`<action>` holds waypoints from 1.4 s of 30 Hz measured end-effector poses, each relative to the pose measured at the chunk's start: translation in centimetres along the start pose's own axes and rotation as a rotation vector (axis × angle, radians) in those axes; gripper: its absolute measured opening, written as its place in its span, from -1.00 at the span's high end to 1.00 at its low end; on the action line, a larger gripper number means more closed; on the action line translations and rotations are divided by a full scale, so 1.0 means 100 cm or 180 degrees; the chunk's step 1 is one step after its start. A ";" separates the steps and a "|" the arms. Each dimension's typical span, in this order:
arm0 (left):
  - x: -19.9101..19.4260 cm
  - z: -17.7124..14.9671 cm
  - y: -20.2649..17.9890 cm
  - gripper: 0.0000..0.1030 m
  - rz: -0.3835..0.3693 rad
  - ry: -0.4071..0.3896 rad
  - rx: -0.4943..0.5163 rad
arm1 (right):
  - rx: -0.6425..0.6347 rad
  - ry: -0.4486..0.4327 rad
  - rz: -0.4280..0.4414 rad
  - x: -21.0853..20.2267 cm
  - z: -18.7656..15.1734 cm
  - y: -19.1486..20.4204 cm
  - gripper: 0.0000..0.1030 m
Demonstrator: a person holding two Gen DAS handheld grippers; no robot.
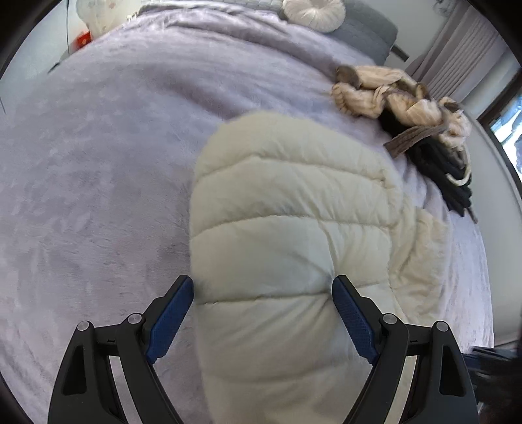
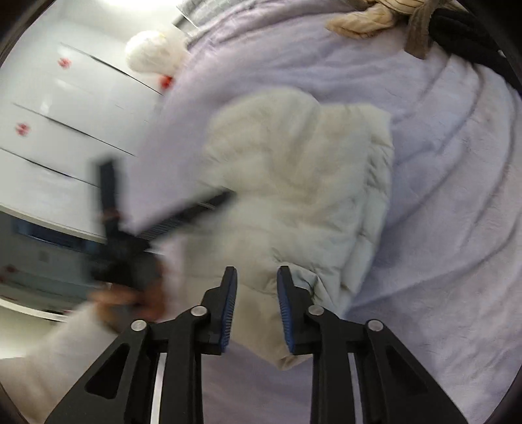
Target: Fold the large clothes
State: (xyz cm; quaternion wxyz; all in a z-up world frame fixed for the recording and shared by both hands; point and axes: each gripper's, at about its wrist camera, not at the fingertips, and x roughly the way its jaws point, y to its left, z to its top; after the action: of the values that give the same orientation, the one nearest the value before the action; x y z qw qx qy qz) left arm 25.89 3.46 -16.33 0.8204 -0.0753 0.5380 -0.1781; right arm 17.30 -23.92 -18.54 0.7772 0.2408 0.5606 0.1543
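A cream puffer jacket (image 1: 293, 208) lies folded into a thick bundle on the lilac bed cover (image 1: 98, 169). My left gripper (image 1: 262, 287) is open, its blue-padded fingers standing either side of the jacket's near end, just above it. In the right wrist view the same jacket (image 2: 300, 182) lies ahead. My right gripper (image 2: 257, 277) is open with a narrow gap, over the jacket's near corner, holding nothing. The left gripper (image 2: 156, 202) shows there as a dark blur at the left, held in a hand.
A heap of cream knitwear and dark clothes (image 1: 411, 111) lies at the bed's far right edge. A round white cushion (image 1: 313, 13) sits at the head of the bed. White cupboard doors (image 2: 65, 124) stand beside the bed. A window (image 1: 509, 130) is at the right.
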 end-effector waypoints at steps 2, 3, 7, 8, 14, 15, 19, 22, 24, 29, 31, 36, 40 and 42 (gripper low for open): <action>-0.022 -0.009 0.003 -0.69 -0.0053 -0.0112 0.0039 | 0.0045 0.0006 -0.0117 0.005 -0.007 -0.011 0.56; -0.033 -0.015 0.004 -0.69 -0.0104 -0.0159 0.0060 | 0.0074 0.0005 -0.0120 0.014 -0.007 -0.009 0.56; -0.054 -0.044 0.001 -0.69 -0.0267 -0.0193 0.0178 | 0.0118 0.0020 -0.0202 0.029 -0.013 -0.026 0.62; -0.052 -0.052 -0.003 -0.69 -0.0269 -0.0149 0.0222 | 0.0136 0.0032 -0.0221 0.033 -0.013 -0.028 0.62; -0.013 -0.083 -0.010 -0.69 -0.0228 0.0135 0.0222 | 0.0232 0.0081 -0.0245 0.055 -0.016 -0.037 0.63; -0.007 -0.086 -0.010 -0.69 -0.0192 0.0147 0.0246 | 0.0232 0.0087 -0.0253 0.060 -0.019 -0.040 0.63; -0.001 -0.091 -0.013 -0.69 -0.0140 0.0188 0.0289 | 0.0341 0.0137 -0.0223 0.070 -0.025 -0.053 0.63; 0.001 -0.089 -0.013 -0.69 -0.0129 0.0178 0.0275 | 0.0356 0.0110 -0.0209 0.059 -0.022 -0.053 0.62; 0.003 -0.087 -0.011 -0.69 -0.0130 0.0183 0.0233 | 0.0308 -0.0038 -0.0168 0.036 -0.021 -0.049 0.62; 0.006 -0.085 -0.012 -0.69 -0.0113 0.0197 0.0262 | 0.0333 -0.0538 -0.0348 -0.005 0.011 -0.053 0.62; 0.006 -0.086 -0.012 -0.69 -0.0117 0.0202 0.0253 | 0.0379 -0.0453 -0.0511 0.006 0.020 -0.064 0.62; 0.010 -0.085 -0.018 -0.69 -0.0080 0.0224 0.0330 | 0.0613 -0.0224 -0.0448 0.046 0.026 -0.103 0.63; 0.010 -0.084 -0.016 -0.69 -0.0094 0.0231 0.0292 | 0.0637 -0.0223 -0.0410 0.046 0.031 -0.109 0.63; 0.009 -0.084 -0.016 -0.69 -0.0090 0.0229 0.0285 | 0.0620 -0.0211 -0.0411 0.047 0.030 -0.107 0.62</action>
State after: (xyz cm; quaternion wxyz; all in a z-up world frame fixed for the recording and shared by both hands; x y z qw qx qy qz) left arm 18.20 2.21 -20.00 0.8005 -0.0397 0.5575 -0.2162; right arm 21.35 -31.11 -27.39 0.7765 0.2835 0.5613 0.0407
